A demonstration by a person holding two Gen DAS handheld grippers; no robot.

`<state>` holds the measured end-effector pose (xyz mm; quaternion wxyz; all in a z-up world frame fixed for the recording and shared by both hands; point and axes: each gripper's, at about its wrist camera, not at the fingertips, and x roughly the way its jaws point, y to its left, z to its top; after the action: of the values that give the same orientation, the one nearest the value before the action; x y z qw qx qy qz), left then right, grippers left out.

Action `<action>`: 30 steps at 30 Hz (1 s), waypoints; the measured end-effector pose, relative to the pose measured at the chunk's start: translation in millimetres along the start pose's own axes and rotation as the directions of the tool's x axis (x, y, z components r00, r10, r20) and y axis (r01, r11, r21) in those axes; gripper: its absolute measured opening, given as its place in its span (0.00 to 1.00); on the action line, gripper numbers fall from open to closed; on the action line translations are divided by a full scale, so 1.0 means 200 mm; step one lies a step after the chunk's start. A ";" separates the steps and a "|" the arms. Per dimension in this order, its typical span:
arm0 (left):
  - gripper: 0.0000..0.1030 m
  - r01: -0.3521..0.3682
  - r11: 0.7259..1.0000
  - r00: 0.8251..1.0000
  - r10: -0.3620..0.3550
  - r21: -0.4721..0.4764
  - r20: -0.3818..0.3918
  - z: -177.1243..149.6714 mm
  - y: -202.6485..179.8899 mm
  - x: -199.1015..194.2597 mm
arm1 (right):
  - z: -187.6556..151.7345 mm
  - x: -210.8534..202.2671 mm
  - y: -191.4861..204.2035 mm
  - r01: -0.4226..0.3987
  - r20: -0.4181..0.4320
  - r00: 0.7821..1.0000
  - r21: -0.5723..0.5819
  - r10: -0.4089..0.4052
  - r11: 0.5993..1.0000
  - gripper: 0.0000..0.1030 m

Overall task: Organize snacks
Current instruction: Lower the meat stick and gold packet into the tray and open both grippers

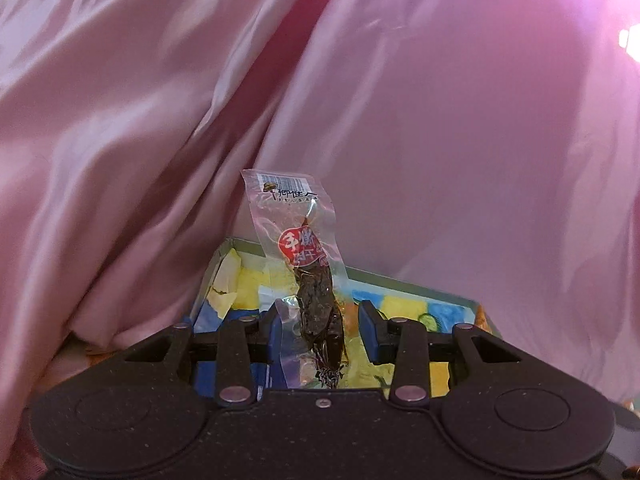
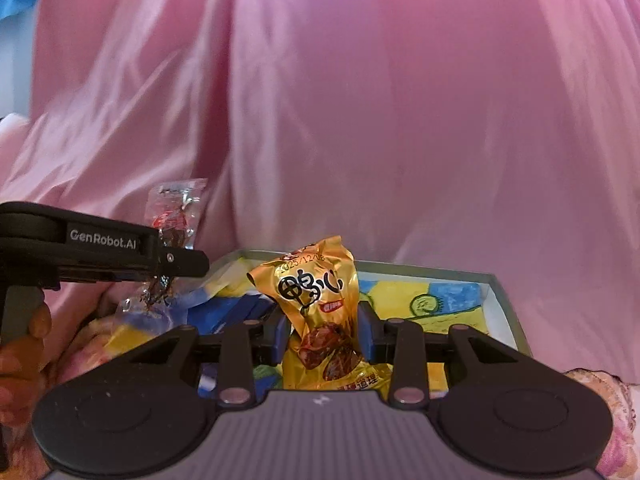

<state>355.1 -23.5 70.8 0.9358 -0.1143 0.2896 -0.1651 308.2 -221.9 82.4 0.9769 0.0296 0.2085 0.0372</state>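
Note:
My left gripper (image 1: 320, 332) holds a clear snack packet (image 1: 308, 276) with a red label and dark dried food, standing upright between its blue pads. The same gripper (image 2: 176, 264) and packet (image 2: 172, 216) show at the left of the right wrist view. My right gripper (image 2: 322, 340) is shut on a gold snack packet (image 2: 320, 308) with black characters. Both packets hang over a shallow box (image 2: 502, 304) with a yellow and blue drawing inside; the box also shows in the left wrist view (image 1: 400, 280).
Pink satin cloth (image 1: 440, 120) fills the background behind the box in both views. A flowered cloth (image 2: 600, 392) lies at the lower right. A person's hand (image 2: 24, 344) grips the left tool's handle.

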 end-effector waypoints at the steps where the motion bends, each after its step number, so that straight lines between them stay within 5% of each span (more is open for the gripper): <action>1: 0.39 -0.002 1.000 1.000 0.002 -0.008 -0.006 0.00 0.01 0.02 | 0.00 0.03 0.00 0.008 -0.008 1.000 0.004 -0.008 1.000 0.38; 18: 0.41 -0.018 0.999 0.994 0.023 0.040 -0.111 -0.05 0.09 0.21 | -0.12 0.24 0.06 0.057 -0.127 0.991 0.041 -0.051 0.998 0.42; 27: 0.71 -0.014 0.998 0.997 0.017 0.054 -0.069 -0.05 0.10 0.16 | -0.13 0.24 0.06 0.073 -0.127 0.990 0.041 -0.067 0.996 0.49; 30: 0.84 0.000 0.998 0.999 0.002 0.066 -0.033 -0.05 0.09 0.13 | -0.12 0.23 0.06 0.078 -0.117 0.990 0.048 -0.072 0.996 0.59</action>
<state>373.9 -17.2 44.7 0.9343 -0.0805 0.2993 -0.1761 339.8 -205.9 42.4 0.9628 0.0451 0.2664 -0.0034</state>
